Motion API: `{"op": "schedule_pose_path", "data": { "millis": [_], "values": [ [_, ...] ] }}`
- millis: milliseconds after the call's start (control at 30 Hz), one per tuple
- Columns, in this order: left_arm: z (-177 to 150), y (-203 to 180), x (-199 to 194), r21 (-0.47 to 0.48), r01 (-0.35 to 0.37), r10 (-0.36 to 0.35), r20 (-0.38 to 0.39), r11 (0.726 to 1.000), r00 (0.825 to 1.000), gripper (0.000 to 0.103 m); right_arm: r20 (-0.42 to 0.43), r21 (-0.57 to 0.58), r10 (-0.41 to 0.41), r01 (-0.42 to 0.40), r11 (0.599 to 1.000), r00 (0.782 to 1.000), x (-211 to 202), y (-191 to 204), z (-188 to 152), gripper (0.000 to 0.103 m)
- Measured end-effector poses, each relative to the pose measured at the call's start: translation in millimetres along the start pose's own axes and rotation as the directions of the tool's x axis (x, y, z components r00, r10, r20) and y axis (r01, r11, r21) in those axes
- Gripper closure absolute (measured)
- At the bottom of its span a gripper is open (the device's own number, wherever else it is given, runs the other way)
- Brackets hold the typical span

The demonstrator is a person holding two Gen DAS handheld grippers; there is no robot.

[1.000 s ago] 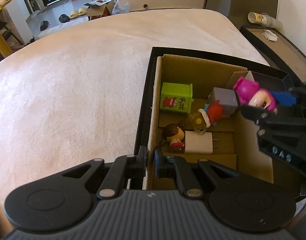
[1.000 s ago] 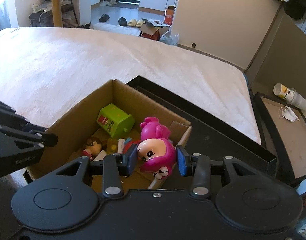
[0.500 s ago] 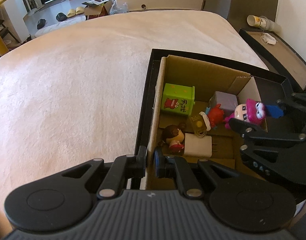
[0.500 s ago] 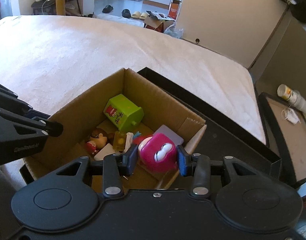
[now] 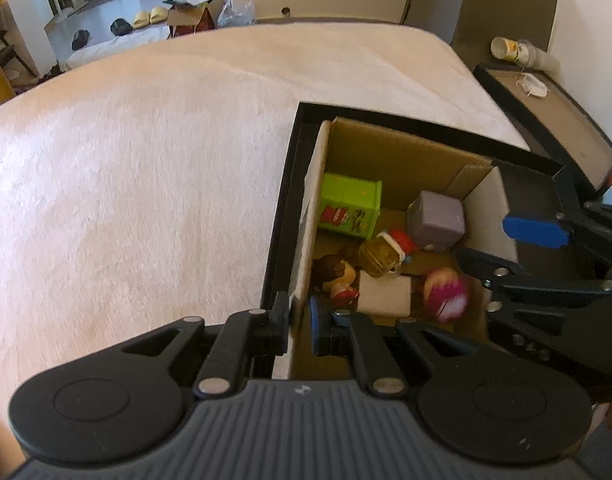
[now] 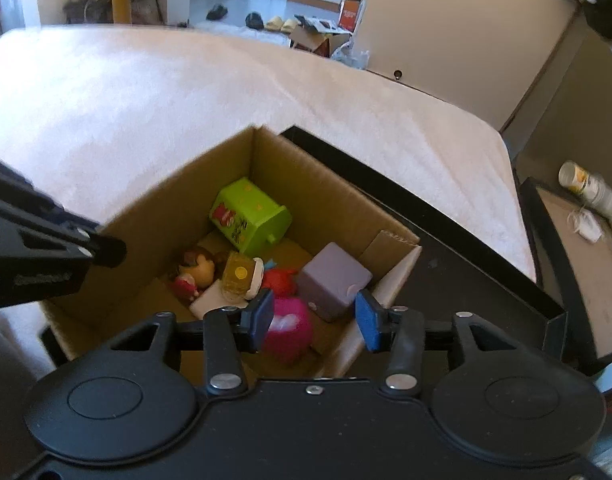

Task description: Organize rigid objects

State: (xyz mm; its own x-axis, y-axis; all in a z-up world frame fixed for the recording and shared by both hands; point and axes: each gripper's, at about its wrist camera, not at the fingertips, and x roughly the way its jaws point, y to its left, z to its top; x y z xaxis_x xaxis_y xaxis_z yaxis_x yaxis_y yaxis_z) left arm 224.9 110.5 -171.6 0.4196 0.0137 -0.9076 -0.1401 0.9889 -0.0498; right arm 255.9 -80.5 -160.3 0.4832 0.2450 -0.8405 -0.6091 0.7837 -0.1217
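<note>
My left gripper (image 5: 299,322) is shut on the near left wall of the cardboard box (image 5: 406,160). The box holds a green box (image 5: 350,210), a purple cube (image 5: 436,220), a brown-haired figure (image 5: 336,276), a white block (image 5: 386,294) and a yellow jar (image 5: 380,256). A pink doll (image 6: 287,334) lies blurred on the box floor, just below my right gripper (image 6: 316,320). That gripper's jaws are opening, and their blue pads touch nothing. In the left wrist view the right gripper (image 5: 506,246) hangs over the box's right wall, with the pink doll (image 5: 446,294) under it.
The box (image 6: 318,192) stands in a black tray (image 6: 446,232) on a wide white plush surface (image 5: 145,160). A second black tray (image 6: 578,248) with paper cups (image 6: 586,184) sits to the right. Shoes and a carton lie on the floor beyond.
The right gripper's jaws widened and let go of the pink doll, which dropped onto the box floor. The left gripper kept its grip on the box wall.
</note>
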Motion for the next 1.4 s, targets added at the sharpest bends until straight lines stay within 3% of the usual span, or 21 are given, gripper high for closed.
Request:
{"op": "schedule_pose_path", "data": {
  "millis": [333,567,633,700,1033,1333,1400],
  "values": [
    [10.2,-10.1,-35.2,0.056,0.047,-0.049,0.045,0.997,0.998,0.091,0.042,0.187,0.022,-0.029,0.982,0.999,-42.6,-47.1,-15.2,0.056],
    [5.7,-24.7,-67.8,0.104,0.073,-0.083,0.093,0.992,0.992,0.087,0.105,0.32,0.03,-0.063,0.945,0.994,-84.8,-68.6,-37.8,0.047],
    [3.9,-29.8,-78.0,0.111,0.073,-0.085,0.112,0.991,0.99,0.079,0.129,0.355,0.03,-0.075,0.932,0.991,-98.2,-73.2,-44.7,0.044],
    [1.7,-34.2,-87.1,0.119,0.079,-0.095,0.133,0.99,0.987,0.062,0.15,0.388,0.03,-0.086,0.917,0.988,-111.5,-77.5,-50.9,0.041],
    [-11.4,-49.1,-130.5,0.162,0.125,-0.156,0.198,0.979,0.968,0.032,0.191,0.475,-0.011,-0.083,0.876,0.982,-153.6,-81.2,-79.9,0.026],
    [-29.8,-44.4,-169.9,0.161,0.105,-0.144,0.26,0.981,0.955,0.011,0.225,0.552,-0.074,-0.065,0.831,0.972,-190.3,-72.4,-96.3,0.001],
    [-35.7,-43.7,-178.6,0.167,0.087,-0.131,0.275,0.982,0.952,0.008,0.239,0.571,-0.091,-0.064,0.818,0.967,-199.3,-70.0,-99.6,0.0]
  ]
}}
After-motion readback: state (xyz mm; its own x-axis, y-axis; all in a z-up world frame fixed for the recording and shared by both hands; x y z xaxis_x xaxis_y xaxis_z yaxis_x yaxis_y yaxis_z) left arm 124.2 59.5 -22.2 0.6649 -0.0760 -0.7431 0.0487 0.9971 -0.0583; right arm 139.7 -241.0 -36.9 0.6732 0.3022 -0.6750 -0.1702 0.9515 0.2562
